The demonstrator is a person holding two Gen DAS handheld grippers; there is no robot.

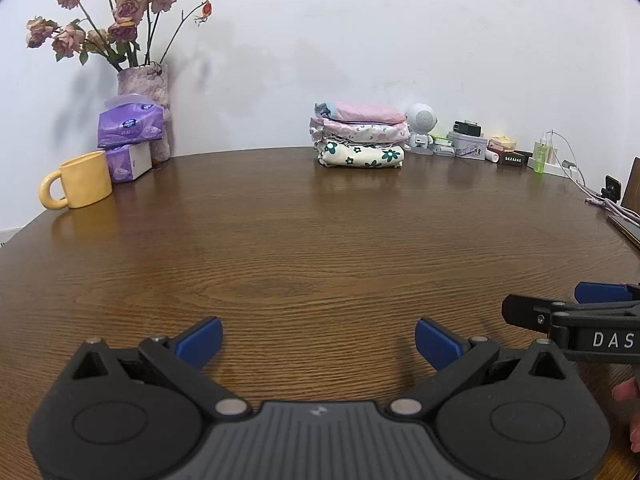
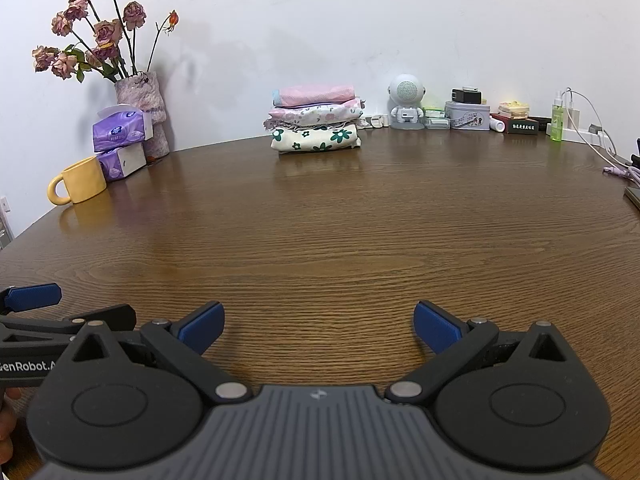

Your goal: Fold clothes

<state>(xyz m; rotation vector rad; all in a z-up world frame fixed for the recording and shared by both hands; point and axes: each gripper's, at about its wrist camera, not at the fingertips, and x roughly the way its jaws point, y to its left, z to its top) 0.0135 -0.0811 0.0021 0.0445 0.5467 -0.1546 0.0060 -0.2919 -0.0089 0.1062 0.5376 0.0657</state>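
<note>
At the near edge of the bare wooden surface [image 1: 320,240], left gripper [image 1: 318,340] and right gripper [image 2: 318,326] are held with jaws wide and empty, the folded clothes stack [image 2: 316,122] set far back by the wall; folding is judged between garments or finished, and another garment, none being visible, would be required next.

Even, soft indoor light fills both views, bright enough and without harsh glare. The table [image 1: 320,240] carries a dull sheen and faint reflections. The flowers [image 2: 92,40] cast blurred grey shadows on the wall [image 1: 400,40]. Fisheye bending curves the table edge; the corners vignette dark. Focus is sharp throughout.
</note>
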